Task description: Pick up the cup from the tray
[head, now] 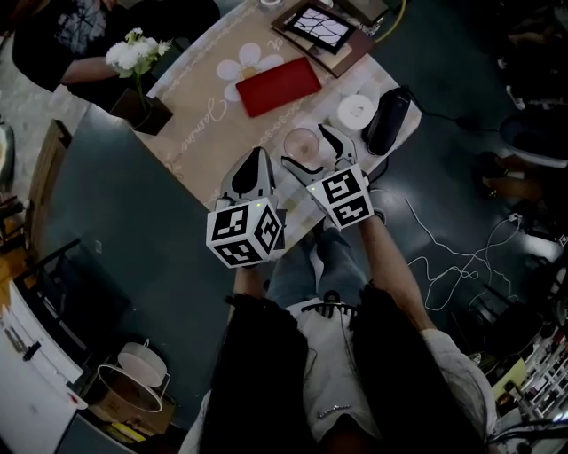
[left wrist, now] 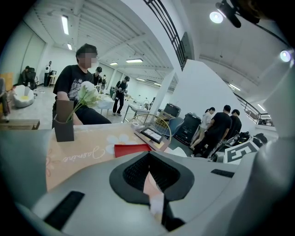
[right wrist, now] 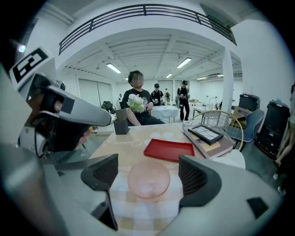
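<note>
Cup (right wrist: 148, 179) first: it is pink and see-through. It stands upright on a checked cloth (right wrist: 138, 216) at the near edge of the table (head: 115, 204). It is not on the red tray (right wrist: 169, 150). The tray lies flat a little farther back, near the cup but not touching it.

Now from the left. A person in a black shirt (head: 80, 35) sits at the far left side of the table. Next to that person is a dark vase (head: 142, 111) with white flowers (head: 135, 53). A tan runner (head: 204, 106) with a white daisy (head: 248, 64) and curly writing lies along the table.

The left gripper (left wrist: 149, 161) hangs over the near edge of the table, to the left of the cup. Its claw is pressed together, and it holds nothing.

Then comes the cup. The right gripper (right wrist: 147, 171) is around it. Its claw is spread wide, with one jaw at each side of the cup. Neither pad touches the cup.

Behind the tray, a framed picture (head: 318, 27) lies on a book (head: 359, 44). To the right of the cup sits a white round thing (head: 355, 111). Beside that is a black thing (head: 388, 120) at the table's right edge. Thin cables (head: 453, 266) lie on the dark floor at the far right.
</note>
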A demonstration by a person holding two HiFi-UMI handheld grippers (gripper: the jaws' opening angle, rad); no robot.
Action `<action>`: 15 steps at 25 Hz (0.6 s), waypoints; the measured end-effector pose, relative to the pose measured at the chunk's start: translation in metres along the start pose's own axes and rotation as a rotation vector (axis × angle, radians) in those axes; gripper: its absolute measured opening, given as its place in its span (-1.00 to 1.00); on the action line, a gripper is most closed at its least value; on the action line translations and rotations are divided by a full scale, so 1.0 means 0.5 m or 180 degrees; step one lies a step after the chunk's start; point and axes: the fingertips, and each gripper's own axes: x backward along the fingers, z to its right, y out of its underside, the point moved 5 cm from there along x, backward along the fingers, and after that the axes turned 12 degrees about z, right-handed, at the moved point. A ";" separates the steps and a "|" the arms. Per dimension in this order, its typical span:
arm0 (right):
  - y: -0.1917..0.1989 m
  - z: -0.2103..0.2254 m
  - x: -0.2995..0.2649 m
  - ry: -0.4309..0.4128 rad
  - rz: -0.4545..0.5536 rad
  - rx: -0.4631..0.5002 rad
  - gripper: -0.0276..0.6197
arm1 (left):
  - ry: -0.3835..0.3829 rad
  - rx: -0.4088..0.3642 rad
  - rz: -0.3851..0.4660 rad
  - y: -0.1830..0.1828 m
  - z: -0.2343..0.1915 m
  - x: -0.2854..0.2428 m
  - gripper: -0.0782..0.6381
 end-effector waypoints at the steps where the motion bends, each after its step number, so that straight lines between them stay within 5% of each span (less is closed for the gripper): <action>1: -0.013 0.002 0.011 0.0042 0.0036 -0.0006 0.31 | 0.0009 0.0010 0.0005 -0.002 0.005 0.004 -0.76; 8: -0.083 -0.015 0.080 -0.0059 0.0244 -0.0126 0.23 | 0.0021 0.0191 0.0071 -0.013 0.041 0.042 -0.76; 15: -0.096 -0.026 0.134 0.0111 0.0292 -0.0015 -0.60 | 0.0077 0.0124 0.0118 -0.010 0.081 0.074 -0.76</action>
